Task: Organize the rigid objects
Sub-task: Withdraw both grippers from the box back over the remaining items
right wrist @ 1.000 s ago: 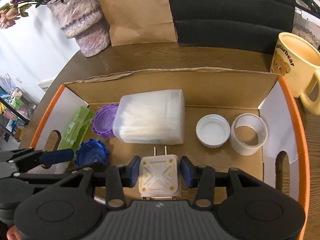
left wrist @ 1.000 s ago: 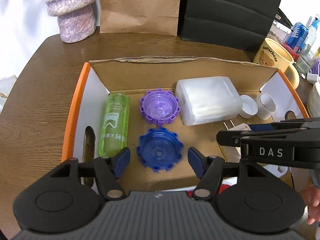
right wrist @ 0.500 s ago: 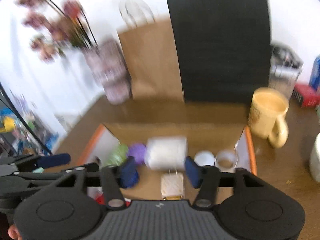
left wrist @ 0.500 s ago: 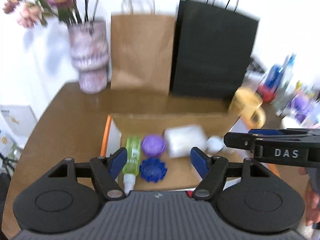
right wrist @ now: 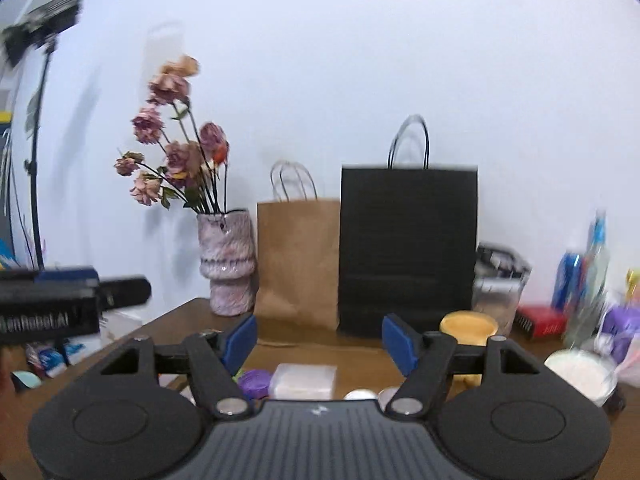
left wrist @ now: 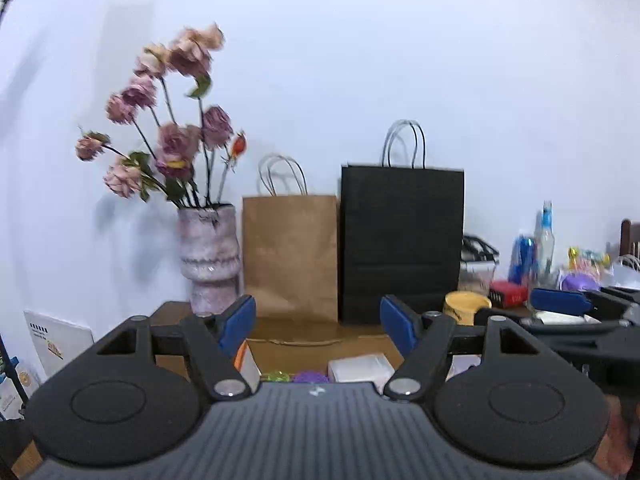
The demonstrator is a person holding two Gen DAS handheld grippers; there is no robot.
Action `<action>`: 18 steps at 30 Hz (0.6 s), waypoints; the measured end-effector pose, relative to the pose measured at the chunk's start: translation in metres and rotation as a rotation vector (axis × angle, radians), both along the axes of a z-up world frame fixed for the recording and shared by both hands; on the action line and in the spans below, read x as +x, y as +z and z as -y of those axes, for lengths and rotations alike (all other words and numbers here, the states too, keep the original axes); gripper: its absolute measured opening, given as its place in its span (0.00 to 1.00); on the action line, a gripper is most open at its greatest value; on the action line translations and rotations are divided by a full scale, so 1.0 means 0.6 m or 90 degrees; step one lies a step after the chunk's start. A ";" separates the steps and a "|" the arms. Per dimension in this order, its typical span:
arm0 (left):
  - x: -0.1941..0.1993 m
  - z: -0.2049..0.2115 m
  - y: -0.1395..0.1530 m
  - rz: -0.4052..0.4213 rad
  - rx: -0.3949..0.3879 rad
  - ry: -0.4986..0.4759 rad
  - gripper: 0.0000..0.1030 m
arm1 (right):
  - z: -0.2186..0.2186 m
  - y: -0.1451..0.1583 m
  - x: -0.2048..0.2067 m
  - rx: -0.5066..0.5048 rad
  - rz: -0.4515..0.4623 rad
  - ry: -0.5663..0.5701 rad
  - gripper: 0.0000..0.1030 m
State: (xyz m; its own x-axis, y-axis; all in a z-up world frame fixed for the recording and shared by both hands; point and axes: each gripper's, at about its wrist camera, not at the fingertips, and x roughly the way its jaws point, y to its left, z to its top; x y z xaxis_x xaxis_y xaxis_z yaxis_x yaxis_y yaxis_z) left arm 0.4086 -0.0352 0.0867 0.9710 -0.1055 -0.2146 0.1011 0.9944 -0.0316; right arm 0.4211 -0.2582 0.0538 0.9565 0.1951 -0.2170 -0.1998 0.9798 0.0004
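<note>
Since the earlier frames we have lifted both grippers up and back from the cardboard box point(left wrist: 320, 350); both views now face the wall, bags and vase. Left gripper point(left wrist: 318, 322): jaws apart, nothing between them. Right gripper point(right wrist: 319, 338): jaws have just been opening, empty. The white plastic container point(right wrist: 304, 380) and purple cap point(right wrist: 254, 382) lie in the box, below and beyond the fingertips, untouched.

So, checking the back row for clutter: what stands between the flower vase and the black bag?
The brown paper bag stands between the vase and black bag, clearest in the right wrist view.
</note>
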 end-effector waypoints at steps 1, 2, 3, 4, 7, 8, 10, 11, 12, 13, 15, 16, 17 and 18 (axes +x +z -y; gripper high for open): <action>-0.006 -0.001 -0.004 0.004 -0.010 0.002 0.70 | 0.000 -0.004 -0.009 -0.006 0.010 0.000 0.69; -0.012 -0.003 -0.008 0.004 -0.014 0.003 0.69 | 0.001 -0.006 -0.016 -0.007 0.012 -0.002 0.70; -0.018 -0.004 -0.011 0.004 -0.013 0.002 0.69 | 0.001 -0.007 -0.021 -0.005 0.011 -0.002 0.70; -0.024 -0.004 -0.014 0.005 -0.008 0.003 0.69 | 0.001 -0.008 -0.028 0.000 0.012 -0.003 0.70; -0.044 -0.006 -0.021 0.017 -0.005 -0.002 0.69 | 0.003 -0.007 -0.047 0.008 0.022 -0.004 0.70; -0.048 -0.007 -0.022 0.015 -0.009 -0.005 0.69 | 0.003 -0.008 -0.052 0.010 0.024 -0.004 0.70; -0.061 -0.010 -0.025 0.017 -0.013 -0.002 0.69 | 0.003 -0.007 -0.063 0.012 0.027 -0.004 0.70; -0.067 -0.012 -0.026 0.019 -0.013 0.000 0.69 | 0.003 -0.007 -0.069 0.014 0.029 -0.005 0.71; -0.074 -0.014 -0.026 0.020 -0.013 0.003 0.69 | 0.004 -0.007 -0.075 0.016 0.030 -0.004 0.71; -0.080 -0.015 -0.026 0.022 -0.015 0.006 0.69 | 0.006 -0.007 -0.083 0.020 0.032 -0.005 0.71; -0.097 -0.018 -0.027 0.025 -0.021 0.009 0.69 | 0.009 -0.007 -0.099 0.031 0.033 -0.005 0.72; -0.107 -0.020 -0.026 0.028 -0.023 0.009 0.69 | 0.011 -0.007 -0.109 0.038 0.033 -0.005 0.73; -0.121 -0.022 -0.027 0.029 -0.026 0.008 0.69 | 0.015 -0.009 -0.121 0.044 0.036 -0.008 0.73; -0.134 -0.024 -0.028 0.030 -0.028 0.006 0.69 | 0.018 -0.011 -0.132 0.049 0.041 -0.012 0.74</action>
State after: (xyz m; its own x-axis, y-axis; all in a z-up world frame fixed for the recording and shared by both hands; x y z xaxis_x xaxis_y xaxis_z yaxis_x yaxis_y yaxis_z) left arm 0.3285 -0.0206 0.0701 0.9808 -0.1042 -0.1647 0.0937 0.9931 -0.0705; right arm 0.3417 -0.2689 0.0469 0.9717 0.1901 -0.1401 -0.1829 0.9811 0.0632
